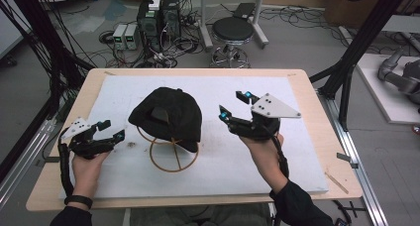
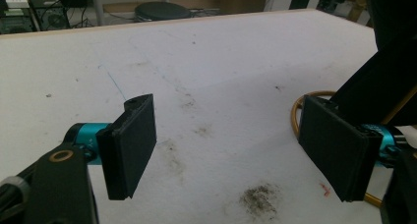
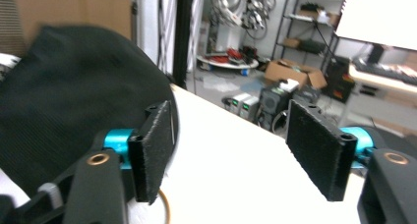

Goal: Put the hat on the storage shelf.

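One black cap (image 1: 168, 118) on a stand (image 1: 171, 156), brim facing the person.

One black cap (image 1: 168, 116), one wire stand (image 1: 173, 155), two tongs, one white mat (image 1: 297, 156), one stool (image 1: 233, 30)

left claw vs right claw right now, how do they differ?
The left claw sits low by the white mat, left of the black cap; the right claw is raised higher, right of the cap. The grey plate looks larger on the right claw than on the left. Both are open, holding nothing.
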The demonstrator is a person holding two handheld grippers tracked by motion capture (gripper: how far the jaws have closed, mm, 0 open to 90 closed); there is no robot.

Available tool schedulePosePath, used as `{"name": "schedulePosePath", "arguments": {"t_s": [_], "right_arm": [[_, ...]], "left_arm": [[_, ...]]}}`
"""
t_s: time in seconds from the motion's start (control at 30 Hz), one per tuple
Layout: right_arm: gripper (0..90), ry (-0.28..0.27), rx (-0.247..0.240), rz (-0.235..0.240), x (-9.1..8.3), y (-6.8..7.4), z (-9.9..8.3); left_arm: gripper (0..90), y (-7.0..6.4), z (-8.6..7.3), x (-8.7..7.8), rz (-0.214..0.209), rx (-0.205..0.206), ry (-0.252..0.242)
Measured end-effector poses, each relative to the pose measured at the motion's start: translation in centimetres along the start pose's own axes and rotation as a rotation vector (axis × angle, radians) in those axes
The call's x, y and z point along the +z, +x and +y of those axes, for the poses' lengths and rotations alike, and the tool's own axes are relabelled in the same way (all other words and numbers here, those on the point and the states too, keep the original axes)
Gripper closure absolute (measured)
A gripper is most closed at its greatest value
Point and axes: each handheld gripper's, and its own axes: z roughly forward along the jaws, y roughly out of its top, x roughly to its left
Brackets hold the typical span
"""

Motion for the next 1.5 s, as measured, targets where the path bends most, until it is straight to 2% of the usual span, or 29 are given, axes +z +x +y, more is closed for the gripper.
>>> {"name": "schedulePosePath", "arguments": {"t_s": [0.03, 0.07, 0.2, 0.23, 0.27, 0.33, 0.37, 0.4, 0.6, 0.73, 0.97, 1.23, 1.43, 1.5], "right_arm": [[33.7, 0.0, 0.0, 0.0, 0.0, 0.0, 0.0], [32.1, 0.009, 0.022, -0.009, -0.4, -0.9, -0.8], [28.4, 0.041, 0.051, -0.03, -1.4, -2.8, -2.9], [28.4, 0.041, 0.051, -0.03, -1.4, -2.8, -2.9], [27.1, 0.055, 0.069, -0.04, -1.9, -3.7, -4.1], [26.6, 0.06, 0.068, -0.044, -2.0, -4.0, -4.5], [25.3, 0.077, 0.087, -0.056, -2.5, -4.8, -5.7], [25.3, 0.077, 0.087, -0.056, -2.5, -4.8, -5.7], [23.0, 0.102, 0.123, -0.094, -3.6, -6.4, -8.6], [22.3, 0.114, 0.13, -0.11, -3.9, -7.0, -9.6], [21.4, 0.149, 0.155, -0.149, -4.7, -9.3, -12.2], [21.3, 0.186, 0.188, -0.197, -5.4, -10.7, -14.0], [21.3, 0.205, 0.186, -0.228, -5.5, -11.2, -14.5], [21.3, 0.211, 0.19, -0.233, -5.5, -11.3, -14.6]], "left_arm": [[22.6, 0.0, 0.0, 0.0, 0.0, 0.0, 0.0], [22.6, 0.0, 0.0, 0.0, 0.0, 0.001, 0.0], [21.9, -0.1, 0.1, 0.0, -0.004, 0.009, 0.002], [21.9, -0.1, 0.1, 0.0, -0.007, 0.01, 0.001], [21.9, -0.1, 0.2, 0.0, -0.005, 0.012, -0.003], [21.9, -0.1, 0.2, 0.0, -0.003, 0.012, -0.004], [21.9, -0.1, 0.2, 0.0, -0.001, 0.013, -0.006], [21.9, -0.1, 0.2, 0.0, -0.001, 0.012, -0.007], [21.7, 0.0, 0.2, 0.0, 0.004, 0.014, -0.011], [21.7, 0.0, 0.3, 0.1, 0.006, 0.02, -0.01], [21.5, -0.1, 0.3, 0.2, 0.015, 0.033, 0.001], [21.5, -0.1, 0.2, 0.3, 0.024, 0.053, 0.017], [21.7, -0.1, 0.2, 0.4, 0.034, 0.05, 0.027], [21.6, -0.2, 0.3, 0.4, 0.041, 0.06, 0.037]]}}
